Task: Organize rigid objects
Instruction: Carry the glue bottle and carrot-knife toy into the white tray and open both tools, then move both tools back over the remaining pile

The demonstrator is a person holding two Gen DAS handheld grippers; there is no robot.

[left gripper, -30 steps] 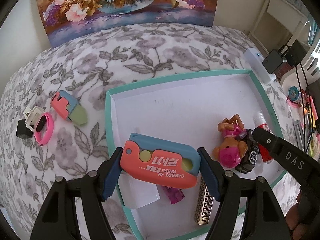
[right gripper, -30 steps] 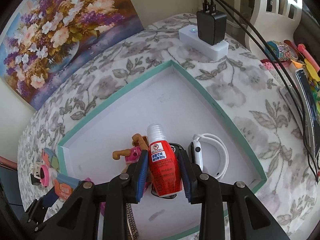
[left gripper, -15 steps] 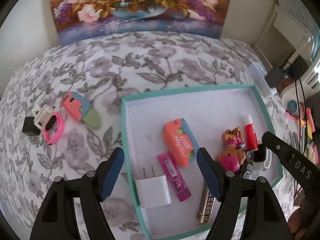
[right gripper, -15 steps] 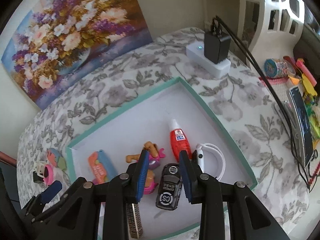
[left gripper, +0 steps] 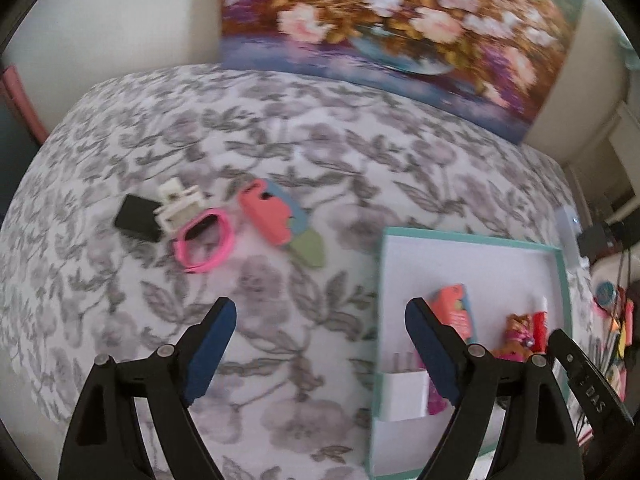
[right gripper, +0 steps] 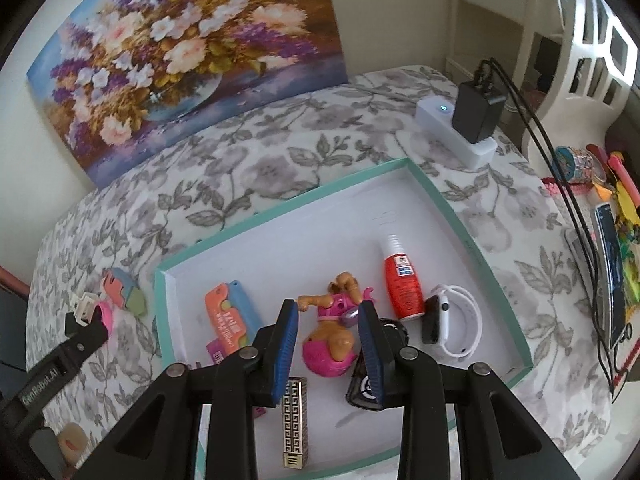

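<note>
A teal-rimmed white tray holds an orange-and-blue carrot knife toy, a pink dog toy, a red bottle, a white watch, a gold case and a black key fob. My right gripper hovers above the dog toy, jaws close together and empty. My left gripper hangs over the flowered cloth left of the tray, its jaws opening with nothing between them. Ahead of it lie a second carrot knife toy, a pink band, a white clip and a black block.
A flower painting leans on the wall behind the table. A white power strip with a black adapter and cables sits at the back right. Pens, tape and a phone crowd the right edge. A white charger lies in the tray's near corner.
My left gripper let the carrot knife toy go into the tray, then lifted and swung left over the cloth, jaws widening. My right gripper rose off the red bottle, which now lies in the tray.
</note>
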